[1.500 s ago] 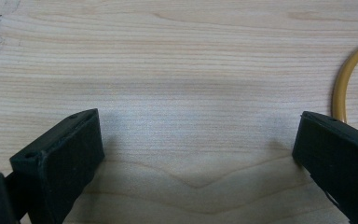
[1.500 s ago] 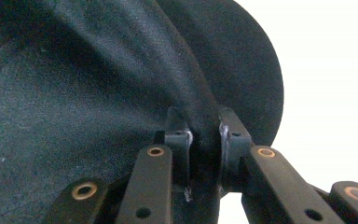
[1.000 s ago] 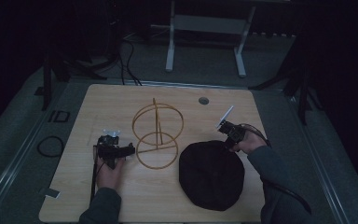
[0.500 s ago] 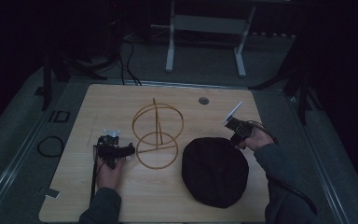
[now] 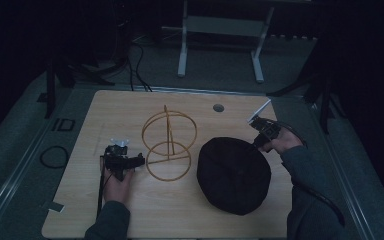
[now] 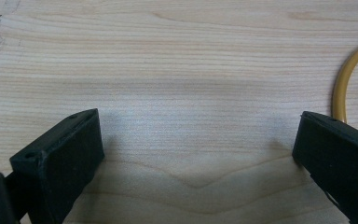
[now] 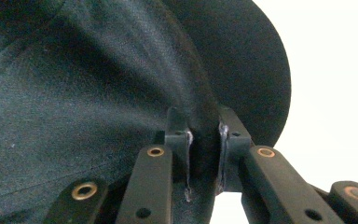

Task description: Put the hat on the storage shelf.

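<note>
On the left of the table (image 5: 80, 210), the left hand-held gripper (image 5: 122, 161) rests low over bare wood, its jaws spread wide with nothing between them. Just to its right stands a wire frame (image 5: 169, 145) of golden rings; one ring's edge (image 6: 349, 79) curves past the right jaw in the left gripper view. Right of the frame lies a black cap (image 5: 233, 175). The right hand-held gripper (image 5: 258, 142) is at the cap's far right edge, its jaws pinched tight on a fold of the dark fabric (image 7: 98, 84).
</note>
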